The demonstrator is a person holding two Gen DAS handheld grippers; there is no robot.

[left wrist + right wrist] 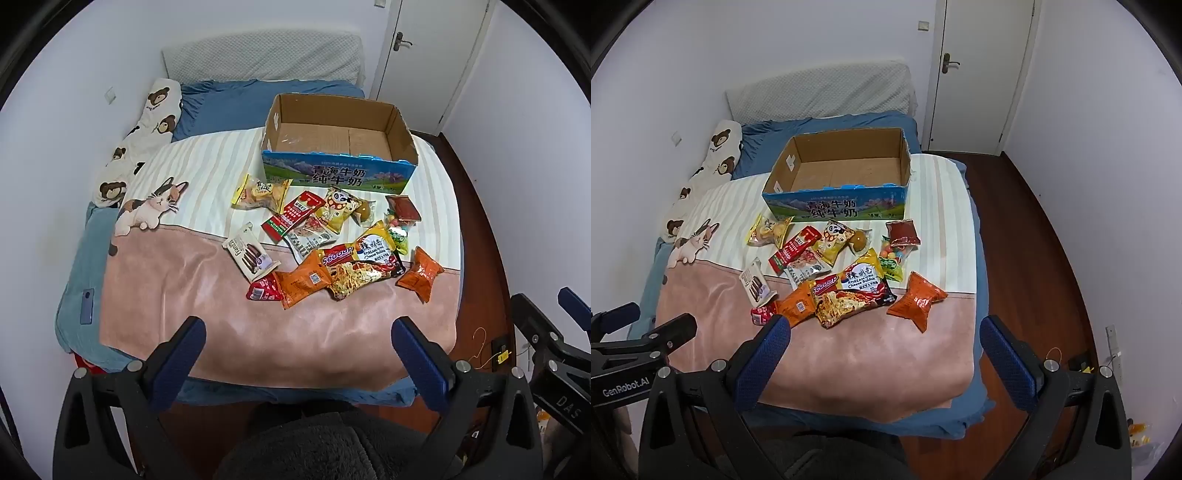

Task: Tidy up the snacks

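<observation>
Snacks (pixel 332 243) are lying scattered on the bed (pixel 177 280) well ahead of both grippers' fingertips, before the cardboard box (pixel 338 147); left gripper (pixel 297 336) and right gripper (pixel 882 332) are hanging spread, grasping nothing.

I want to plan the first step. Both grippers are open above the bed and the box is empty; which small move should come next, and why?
Probably lower the right gripper onto the orange packet. It lies apart from the pile, nearest that gripper, with nothing on it. The box stands open behind the snacks, and the left gripper is also open, holding nothing.
</observation>
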